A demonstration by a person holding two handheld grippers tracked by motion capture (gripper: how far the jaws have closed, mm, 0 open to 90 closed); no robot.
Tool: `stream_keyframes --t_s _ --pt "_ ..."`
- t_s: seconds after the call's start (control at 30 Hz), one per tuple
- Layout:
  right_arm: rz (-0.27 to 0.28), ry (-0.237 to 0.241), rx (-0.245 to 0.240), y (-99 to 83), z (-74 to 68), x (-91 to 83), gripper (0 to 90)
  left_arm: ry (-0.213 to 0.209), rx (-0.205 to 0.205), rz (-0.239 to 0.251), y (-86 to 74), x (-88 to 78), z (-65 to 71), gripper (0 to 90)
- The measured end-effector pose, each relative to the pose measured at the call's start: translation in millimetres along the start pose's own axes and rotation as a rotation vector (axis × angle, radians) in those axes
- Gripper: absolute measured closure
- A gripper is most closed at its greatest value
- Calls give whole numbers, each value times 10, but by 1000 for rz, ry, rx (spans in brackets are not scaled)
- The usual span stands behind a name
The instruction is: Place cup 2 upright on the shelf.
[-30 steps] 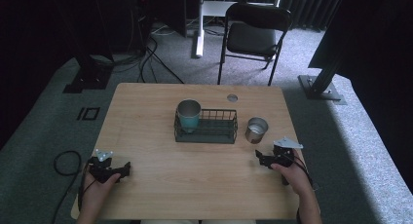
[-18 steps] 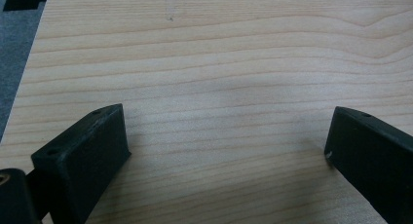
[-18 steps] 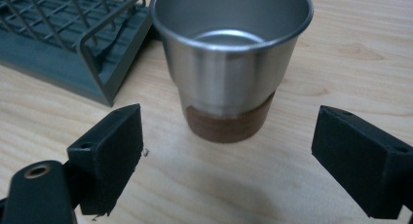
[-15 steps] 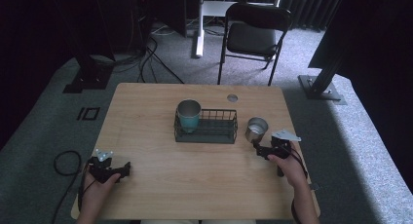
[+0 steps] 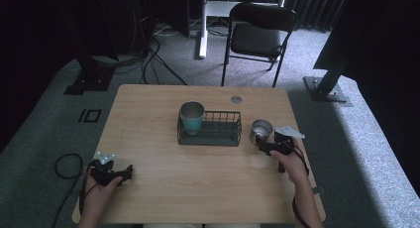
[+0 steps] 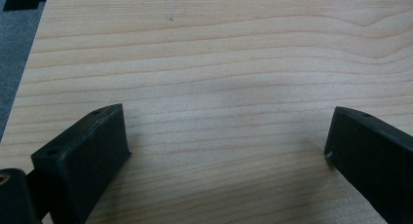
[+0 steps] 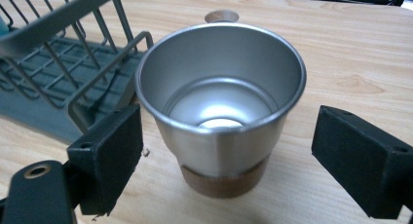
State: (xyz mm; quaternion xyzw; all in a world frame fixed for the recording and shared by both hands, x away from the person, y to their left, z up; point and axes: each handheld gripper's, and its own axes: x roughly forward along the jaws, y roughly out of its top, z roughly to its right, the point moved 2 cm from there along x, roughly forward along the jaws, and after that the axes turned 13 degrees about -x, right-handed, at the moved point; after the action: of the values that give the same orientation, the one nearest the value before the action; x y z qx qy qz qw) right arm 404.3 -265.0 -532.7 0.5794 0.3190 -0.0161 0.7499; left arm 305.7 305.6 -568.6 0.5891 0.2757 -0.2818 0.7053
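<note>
A steel cup (image 5: 260,130) with a brown base stands upright on the table, just right of a dark wire basket (image 5: 210,129). A teal cup (image 5: 192,116) stands in the basket's left end. My right gripper (image 5: 265,145) is open at the steel cup's near side. In the right gripper view the steel cup (image 7: 221,107) sits between the two spread jaws without touching either, and my right gripper (image 7: 229,160) stays wide. My left gripper (image 5: 124,172) rests open at the table's near left corner. The left gripper view has my left gripper (image 6: 229,146) over bare wood.
The wooden table (image 5: 163,183) has a round cable hole (image 5: 236,99) at its back right. A black folding chair (image 5: 257,37) stands behind the table. Cables lie on the grey floor at the left. The basket wall (image 7: 73,53) is close on the steel cup's left.
My right gripper has moved forward and left toward the steel cup, until the cup stands between its jaws. The left gripper has stayed in place.
</note>
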Motion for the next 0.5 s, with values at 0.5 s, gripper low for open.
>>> stream_keyframes --t_s 0.5 --pt "19 4 -7 82 1 119 113 0 0 0 0 0 0 27"
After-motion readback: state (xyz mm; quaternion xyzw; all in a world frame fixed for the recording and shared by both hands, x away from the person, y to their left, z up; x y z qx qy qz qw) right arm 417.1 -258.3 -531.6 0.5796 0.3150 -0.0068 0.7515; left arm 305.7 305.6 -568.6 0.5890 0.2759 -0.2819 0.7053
